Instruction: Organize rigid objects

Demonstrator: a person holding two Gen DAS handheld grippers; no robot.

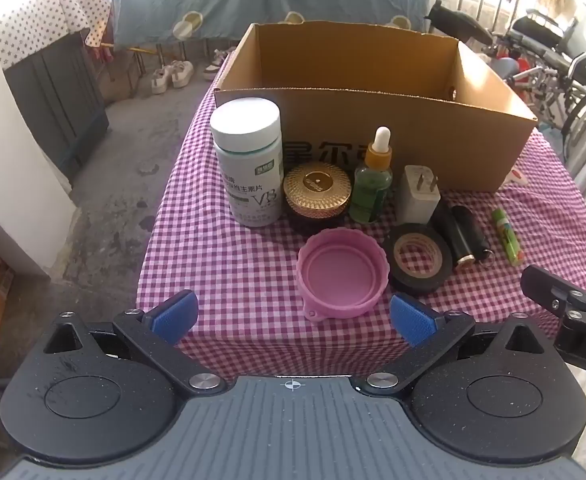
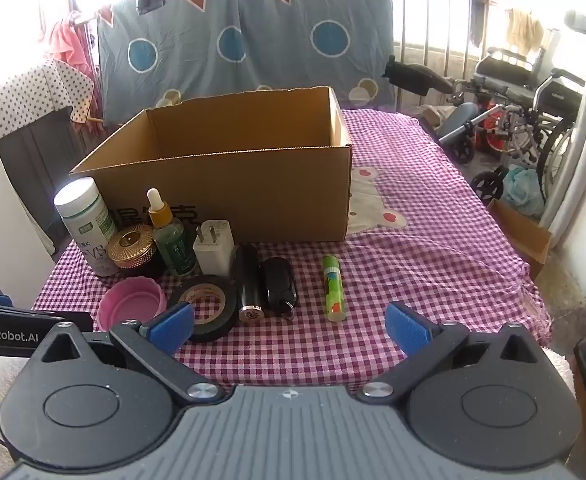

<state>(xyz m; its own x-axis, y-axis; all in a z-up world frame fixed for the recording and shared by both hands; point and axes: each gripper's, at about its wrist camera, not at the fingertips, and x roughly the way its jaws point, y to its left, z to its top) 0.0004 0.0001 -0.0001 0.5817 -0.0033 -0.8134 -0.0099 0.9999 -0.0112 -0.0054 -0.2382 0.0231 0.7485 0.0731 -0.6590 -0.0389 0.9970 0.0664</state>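
Cardboard box (image 1: pixel 373 136) lettering half hidden behind the dropper bottle (image 1: pixel 373 184) and gold-lidded jar (image 1: pixel 317 188), white bottle (image 2: pixel 87 224) label too small to read, right gripper (image 1: pixel 565 300) cut off by the left view's edge, box floor out of sight.

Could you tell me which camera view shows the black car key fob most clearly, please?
The right wrist view: the black car key fob lies fully visible beside the black cylinder. In the left wrist view the cylinder lies alongside the fob, and it looks small and distorted.
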